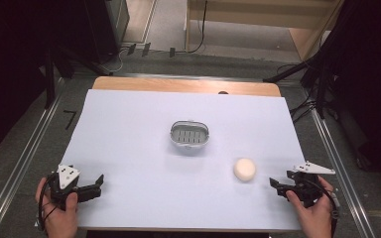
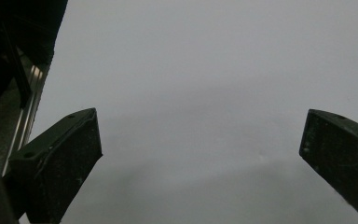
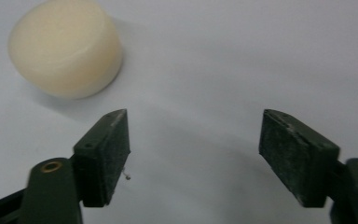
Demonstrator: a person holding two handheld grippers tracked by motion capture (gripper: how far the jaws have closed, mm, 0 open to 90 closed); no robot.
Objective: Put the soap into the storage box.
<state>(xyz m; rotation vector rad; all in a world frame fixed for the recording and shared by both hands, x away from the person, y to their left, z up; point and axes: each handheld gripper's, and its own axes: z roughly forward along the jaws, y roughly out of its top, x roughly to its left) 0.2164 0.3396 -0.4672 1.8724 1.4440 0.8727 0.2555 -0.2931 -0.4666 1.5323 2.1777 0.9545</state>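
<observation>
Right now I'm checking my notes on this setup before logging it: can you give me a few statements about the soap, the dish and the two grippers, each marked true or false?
1. The soap lies inside the dish. False: it lies on the table, apart from the dish and nearer the person.
2. The right gripper is open with nothing between its jaws. True.
3. The soap is nearer the right gripper than the left gripper. True.
4. The left gripper holds the dish. False: its jaws are open over bare table.
5. The dish stands near the middle of the table. True.
</observation>
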